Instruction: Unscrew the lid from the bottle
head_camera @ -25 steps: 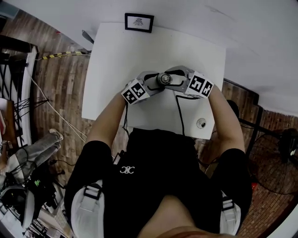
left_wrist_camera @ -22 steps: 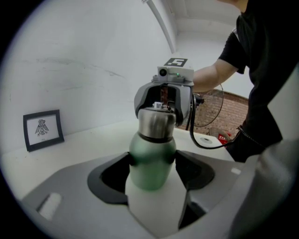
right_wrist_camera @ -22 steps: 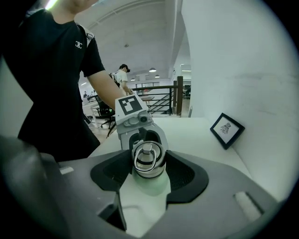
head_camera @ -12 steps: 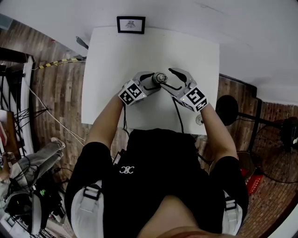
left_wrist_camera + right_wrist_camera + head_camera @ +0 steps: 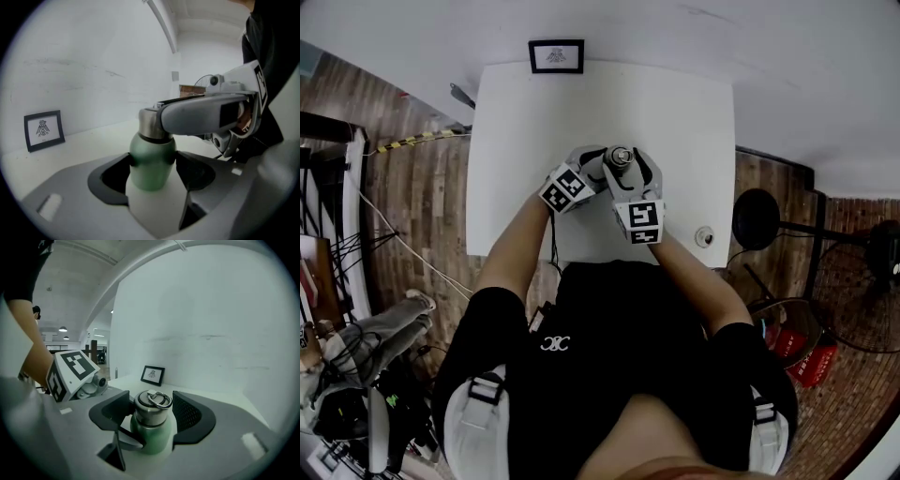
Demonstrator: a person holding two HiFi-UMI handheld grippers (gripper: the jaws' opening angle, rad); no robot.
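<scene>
A green bottle point(image 5: 151, 161) with a steel lid point(image 5: 152, 408) stands upright on the white table point(image 5: 675, 103). My left gripper point(image 5: 152, 165) is shut on the green body, a pad pressing each side. My right gripper point(image 5: 151, 412) reaches in from the near side, and its jaws stand on either side of the lid. Those jaws have just been opening; the lid with its ring is between them, with a small gap at the right pad. In the head view both grippers meet at the lid point(image 5: 620, 157) in the table's middle.
A small framed picture point(image 5: 556, 55) stands at the table's far edge against the wall. A small round object point(image 5: 704, 236) lies near the table's front right corner. A black cable runs from the grippers over the front edge to the person.
My right gripper has swung from the bottle's right side round to its near side, and its marker cube now points toward the person. The left gripper and the bottle have stayed put.
</scene>
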